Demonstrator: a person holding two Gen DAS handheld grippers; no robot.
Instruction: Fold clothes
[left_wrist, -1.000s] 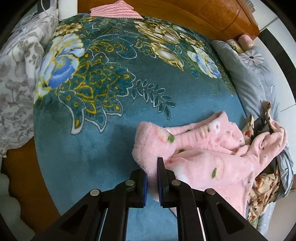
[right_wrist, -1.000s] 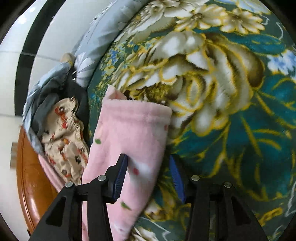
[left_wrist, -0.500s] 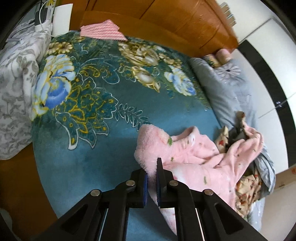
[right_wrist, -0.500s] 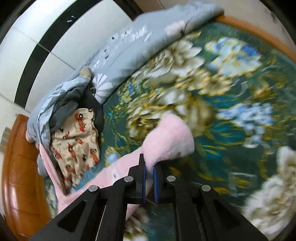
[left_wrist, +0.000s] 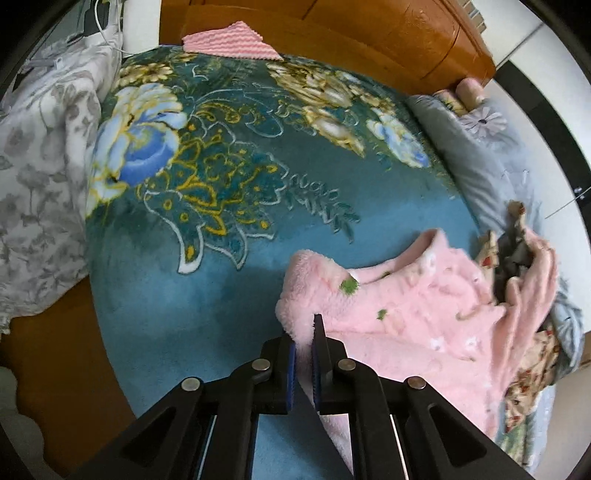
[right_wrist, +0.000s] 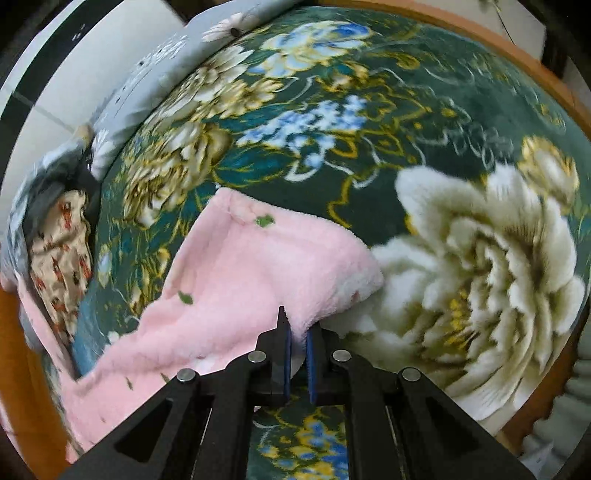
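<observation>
A fluffy pink garment with small green and white prints lies across the teal floral blanket on the bed. My left gripper is shut on one edge of the pink garment and holds it just above the blanket. In the right wrist view the same pink garment stretches to the left, and my right gripper is shut on its near edge. The far end of the garment trails into a pile of clothes.
A pile of patterned clothes and a grey flowered quilt lie along the bed's wall side. A grey floral pillow lies at the left. A pink striped cloth rests by the wooden headboard.
My right gripper closed on the pink garment's edge and pulled it out across the blanket. My left gripper kept its hold and lifted its edge slightly.
</observation>
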